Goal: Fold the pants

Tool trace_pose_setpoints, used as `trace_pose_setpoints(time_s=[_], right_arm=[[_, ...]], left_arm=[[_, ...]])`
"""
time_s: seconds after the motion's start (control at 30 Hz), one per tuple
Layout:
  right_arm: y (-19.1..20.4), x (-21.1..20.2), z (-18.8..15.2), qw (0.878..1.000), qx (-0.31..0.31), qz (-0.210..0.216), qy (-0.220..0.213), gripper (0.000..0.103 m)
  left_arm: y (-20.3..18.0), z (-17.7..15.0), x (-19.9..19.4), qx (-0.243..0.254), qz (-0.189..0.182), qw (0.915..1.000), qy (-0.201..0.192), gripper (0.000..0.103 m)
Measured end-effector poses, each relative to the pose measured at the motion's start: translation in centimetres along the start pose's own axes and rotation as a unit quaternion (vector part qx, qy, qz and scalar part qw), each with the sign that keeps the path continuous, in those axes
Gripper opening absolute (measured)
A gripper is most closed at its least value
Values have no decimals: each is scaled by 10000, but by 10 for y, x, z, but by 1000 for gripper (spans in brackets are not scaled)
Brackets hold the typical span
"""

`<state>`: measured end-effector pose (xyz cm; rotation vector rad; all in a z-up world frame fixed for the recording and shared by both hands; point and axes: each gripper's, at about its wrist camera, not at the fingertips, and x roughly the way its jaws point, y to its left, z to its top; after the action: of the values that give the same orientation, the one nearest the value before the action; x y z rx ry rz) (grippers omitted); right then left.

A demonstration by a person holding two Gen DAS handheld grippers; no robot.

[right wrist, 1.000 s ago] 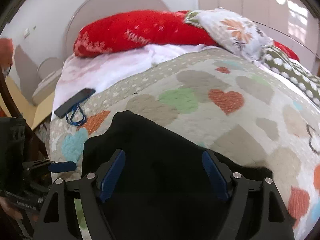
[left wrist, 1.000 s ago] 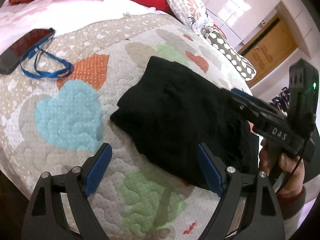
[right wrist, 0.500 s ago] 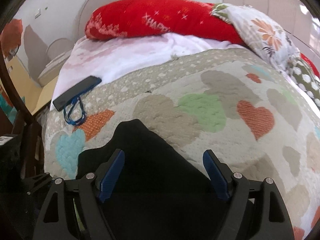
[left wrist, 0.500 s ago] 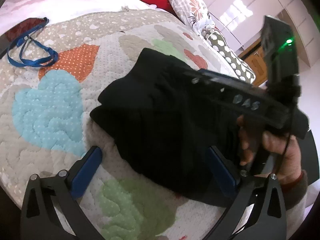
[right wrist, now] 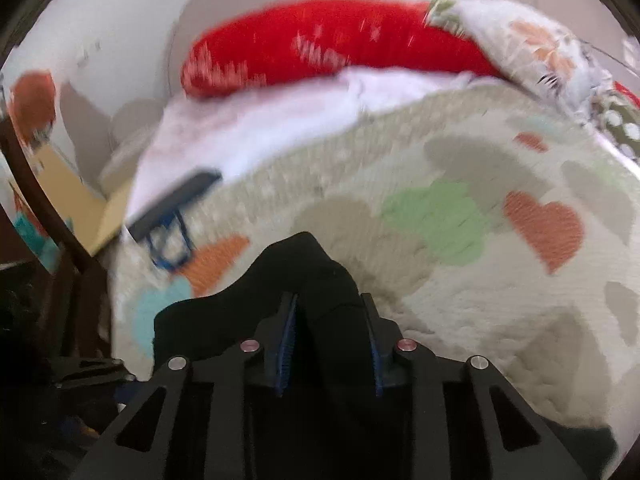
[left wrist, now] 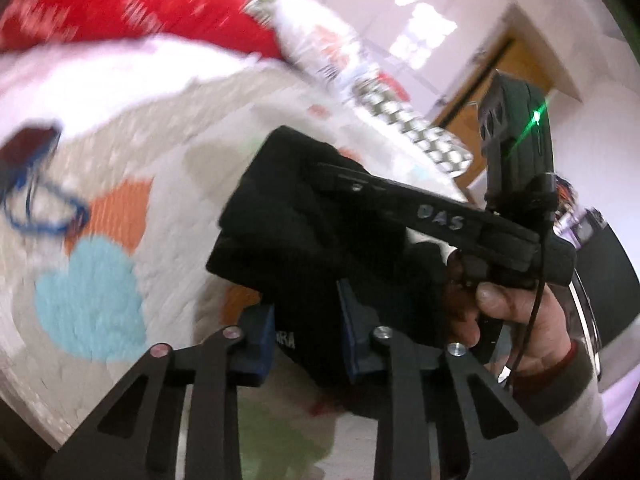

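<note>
Pants (left wrist: pixel 304 216), black and already bundled into a thick stack, sit at the centre of the left wrist view on the heart-patterned quilt (left wrist: pixel 100 272), with both of our tongs biting into the near edge. Our left gripper (left wrist: pixel 306 340) pinches a fold of the dark cloth between its blue pads at the bottom of that frame; our right gripper (right wrist: pixel 329 340) pinches another bunch low in the right wrist view, the fabric rising in a soft peak above the fingers. We judge the cloth light, limp and thick in its layers, likely to sag and slide open if held by one layer alone, so a hold through the whole stack near its outer corners looks safest. A phone (right wrist: pixel 176 204) on a blue strap lies at the left of the right wrist frame, well apart. A red pillow (right wrist: pixel 320 44) crosses the top.
</note>
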<state>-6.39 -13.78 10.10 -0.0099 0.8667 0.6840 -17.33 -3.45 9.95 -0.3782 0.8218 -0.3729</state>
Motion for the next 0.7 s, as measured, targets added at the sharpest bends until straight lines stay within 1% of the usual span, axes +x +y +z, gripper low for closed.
trace_pose_setpoints(time_s=[0.03, 0.1, 0.13, 0.2, 0.23, 0.3, 0.33, 0.37, 0.4, 0.43, 0.47, 0.5, 0.53, 0.57, 0.63, 0.67, 0.7], right_arm=[[-7, -22, 1, 9995, 152, 90, -253, 29], [-20, -58, 0, 9970, 379, 222, -635, 29], [-31, -83, -4, 9941, 546, 290, -894, 29], [-49, -117, -18, 9892, 762, 294, -1221, 29], [-59, -136, -29, 9866, 867, 209, -1368, 29], [-80, -162, -54, 9817, 1137, -68, -1528, 29], [-96, -175, -74, 9766, 1413, -337, -1587, 30], [-108, -183, -87, 9710, 1660, -612, -1607, 34], [-123, -192, -108, 9613, 2025, -1027, -1561, 52], [-134, -199, -123, 9530, 2300, -1282, -1501, 64], [-141, -204, -137, 9454, 2535, -1430, -1467, 74], [-146, -211, -150, 9391, 2739, -1488, -1445, 74], [-150, -217, -163, 9337, 2917, -1479, -1459, 74], [-149, -224, -172, 9294, 3032, -1448, -1529, 74], [-145, -236, -186, 9249, 3134, -1338, -1685, 76], [-143, -238, -189, 9241, 3160, -1296, -1713, 79], [-140, -239, -190, 9238, 3185, -1237, -1726, 82]], left_arm=[[-15, 4, -9, 220, -146, 9995, -164, 23], [-38, 7, -18, 567, -321, 9973, -337, 24], [-53, 8, -21, 780, -434, 9952, -396, 24], [-89, 5, -18, 1236, -737, 9888, -387, 24], [-99, 2, -17, 1365, -826, 9865, -356, 24], [-128, -10, -4, 1705, -1060, 9795, -163, 23], [-142, -18, 7, 1876, -1168, 9753, -23, 24], [-156, -30, 21, 2058, -1223, 9708, 153, 24], [-164, -39, 32, 2183, -1236, 9674, 336, 24], [-173, -50, 46, 2334, -1243, 9622, 647, 26], [-181, -61, 58, 2472, -1235, 9558, 1005, 30], [-184, -67, 62, 2532, -1285, 9512, 1206, 33], [-188, -72, 62, 2580, -1389, 9469, 1324, 40], [-190, -74, 57, 2640, -1552, 9423, 1354, 46], [-191, -70, 42, 2719, -1826, 9359, 1295, 70], [-187, -64, 33, 2728, -1951, 9343, 1211, 75], [-183, -58, 27, 2726, -1993, 9345, 1125, 75]])
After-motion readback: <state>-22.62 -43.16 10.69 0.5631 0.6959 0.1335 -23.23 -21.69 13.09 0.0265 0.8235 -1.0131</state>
